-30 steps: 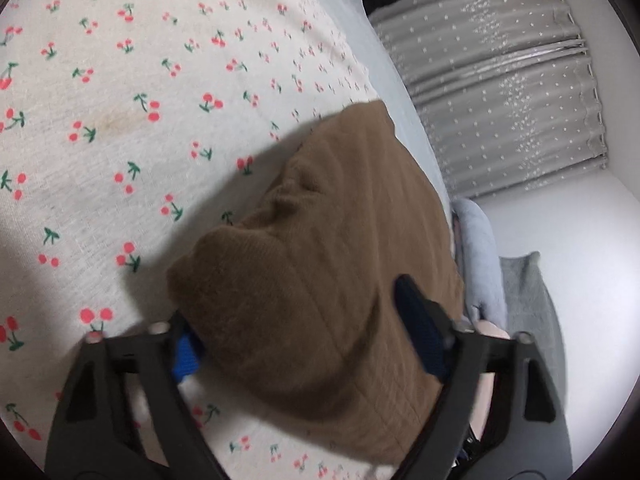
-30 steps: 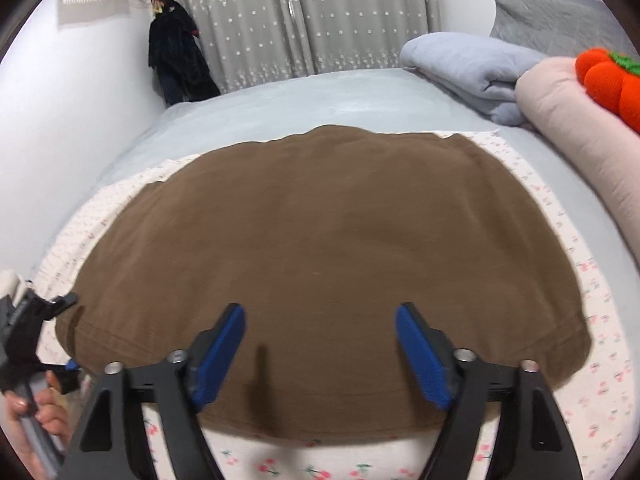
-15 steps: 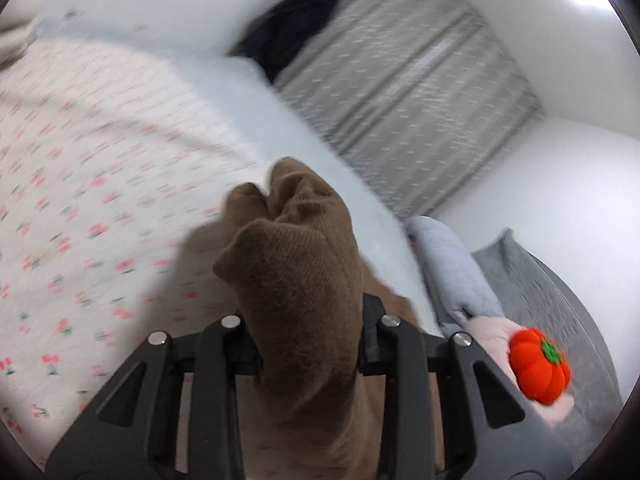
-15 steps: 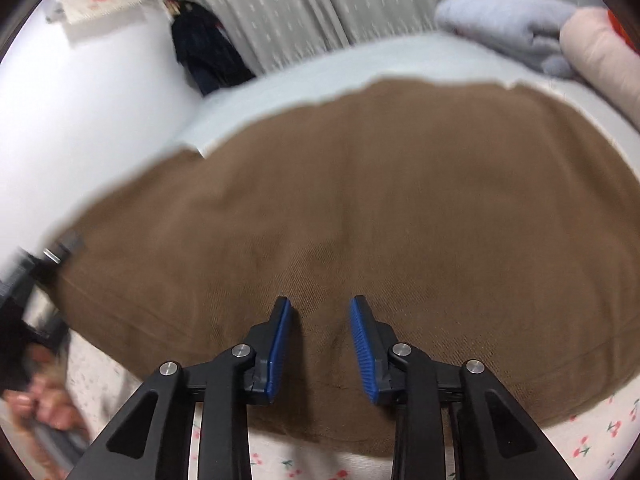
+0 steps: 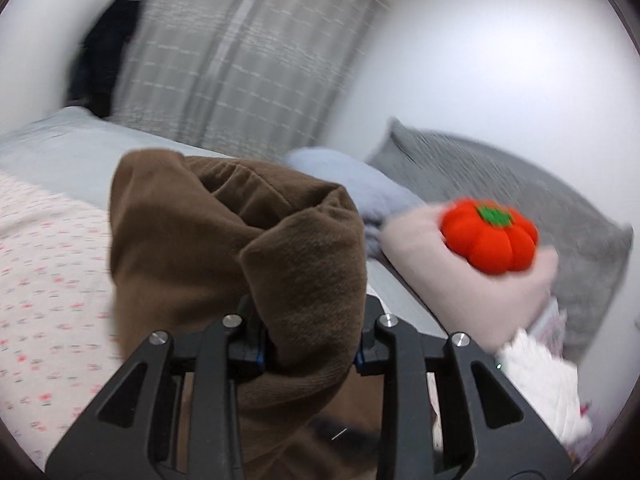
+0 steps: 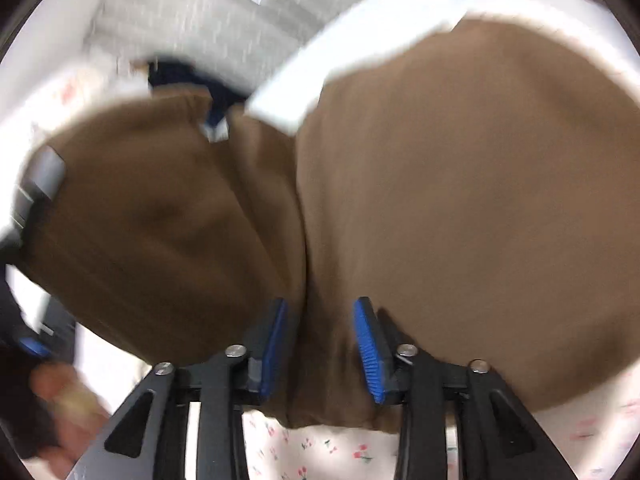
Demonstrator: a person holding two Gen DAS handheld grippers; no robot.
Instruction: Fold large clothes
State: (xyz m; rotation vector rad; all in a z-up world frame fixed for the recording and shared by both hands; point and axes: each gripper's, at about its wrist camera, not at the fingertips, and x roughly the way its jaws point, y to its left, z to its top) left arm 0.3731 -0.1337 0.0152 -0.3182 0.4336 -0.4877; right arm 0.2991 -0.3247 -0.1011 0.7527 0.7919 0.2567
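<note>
Brown cloth (image 5: 240,248) fills the middle of both views. It is a big soft garment. The left gripper (image 5: 310,346) pinches a thick bunch of it, and the bunch sticks up over the black fingers. The right gripper (image 6: 322,350) has its blue pads (image 6: 368,350) close together with a fold of the same cloth squeezed between them. The rest of the cloth spreads out wide above the bed sheet (image 6: 320,452), which is white with small red cherries.

Only the left view shows the orange pumpkin toy (image 5: 490,238). It sits on a pink pillow (image 5: 460,292), beside a gray pillow (image 5: 540,200) and a pale blue blanket (image 5: 360,188). Gray curtains (image 5: 240,68) hang behind the bed, with a dark coat (image 5: 104,56) on the white wall.

Only the right view shows a hand (image 6: 60,408) low on the left side. That view is very blurry.
</note>
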